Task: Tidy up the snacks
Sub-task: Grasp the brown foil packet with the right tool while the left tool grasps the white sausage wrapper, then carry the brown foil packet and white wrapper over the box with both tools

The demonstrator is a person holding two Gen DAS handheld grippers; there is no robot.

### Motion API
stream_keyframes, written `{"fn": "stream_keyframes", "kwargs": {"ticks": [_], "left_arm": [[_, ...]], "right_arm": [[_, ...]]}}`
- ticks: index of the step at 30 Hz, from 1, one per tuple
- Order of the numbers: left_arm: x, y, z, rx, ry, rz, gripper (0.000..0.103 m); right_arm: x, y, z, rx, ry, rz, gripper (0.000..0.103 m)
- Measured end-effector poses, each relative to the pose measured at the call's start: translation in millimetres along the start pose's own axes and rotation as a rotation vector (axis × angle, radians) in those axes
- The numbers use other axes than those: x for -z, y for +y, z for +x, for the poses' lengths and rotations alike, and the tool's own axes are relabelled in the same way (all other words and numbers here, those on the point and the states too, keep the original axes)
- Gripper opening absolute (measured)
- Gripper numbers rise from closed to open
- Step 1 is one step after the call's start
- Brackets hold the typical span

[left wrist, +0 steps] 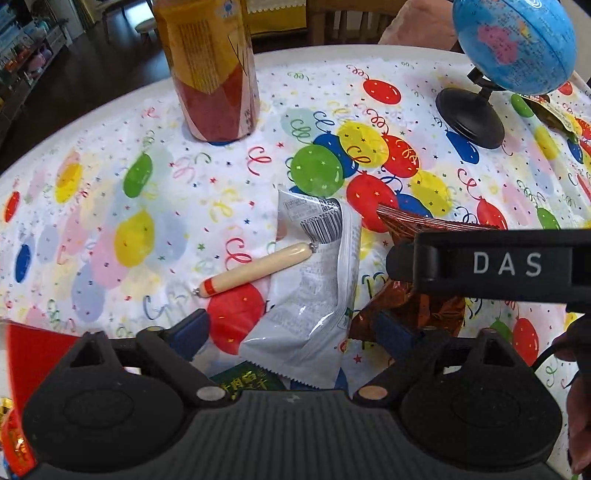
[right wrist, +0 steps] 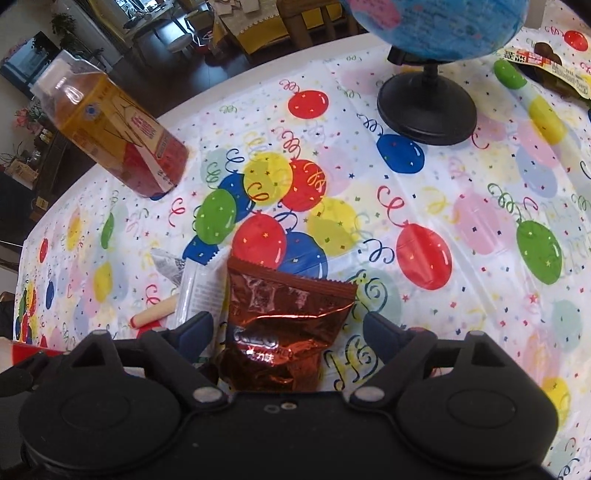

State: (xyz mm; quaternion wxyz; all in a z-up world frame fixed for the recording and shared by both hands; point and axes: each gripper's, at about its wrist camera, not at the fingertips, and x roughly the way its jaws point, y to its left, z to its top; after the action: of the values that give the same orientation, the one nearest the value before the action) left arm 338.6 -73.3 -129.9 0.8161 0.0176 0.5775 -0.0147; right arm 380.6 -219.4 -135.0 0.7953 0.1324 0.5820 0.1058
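Home dining room, party tablecloth [left wrist: 147, 206], chairs [left wrist: 347, 22]

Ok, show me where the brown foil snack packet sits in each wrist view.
Left wrist view: brown foil snack packet at right of centre, partly behind the right gripper's black bar.
Right wrist view: brown foil snack packet at lower centre, between the gripper's fingers.
Shared landmark: globe's black base.

A white-grey snack packet [left wrist: 314, 291] lies flat on the balloon-print tablecloth [left wrist: 110, 206], barcode side up. A cream sausage stick [left wrist: 255, 269] with a red end band lies slantwise, one tip resting on that packet. Just beside it, a crinkled red-brown foil packet [right wrist: 284, 325] lies flat, well away from the table's far edge.
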Motion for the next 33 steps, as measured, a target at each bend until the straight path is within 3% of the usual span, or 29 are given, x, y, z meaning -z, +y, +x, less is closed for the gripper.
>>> {"fn": "stream_keyframes", "kwargs": {"ticks": [3,4,5,8,22,27,33], "left_arm": [[0,3,4,0.009,0.007,-0.011,0.081],[0,4,4,0.015,0.001,-0.017,0.073],[0,5,4,0.024,-0.001,-0.023,0.067],[1,6,3,0.052,-0.006,-0.029,0.059],[17,0,-12,0.084,0.004,-0.037,0.045],[34,6,-27,0.168,0.044,-0.113,0.044],[62,-2,-56,0.197,0.024,-0.1,0.044]], "right_arm": [[-1,-2,3,-0.002,0.003,0.005,0.078],[-1,-3,4,-0.004,0.0,0.009,0.077],[-1,-5,4,-0.011,-0.001,0.011,0.073],[0,-8,6,-0.029,0.006,0.019,0.058],[22,-38,-21,-0.028,-0.008,0.005,0.051],[43,-49,-43,-0.026,-0.01,-0.018,0.051],[71,-54,-74,-0.032,-0.012,-0.044,0.051]]}}
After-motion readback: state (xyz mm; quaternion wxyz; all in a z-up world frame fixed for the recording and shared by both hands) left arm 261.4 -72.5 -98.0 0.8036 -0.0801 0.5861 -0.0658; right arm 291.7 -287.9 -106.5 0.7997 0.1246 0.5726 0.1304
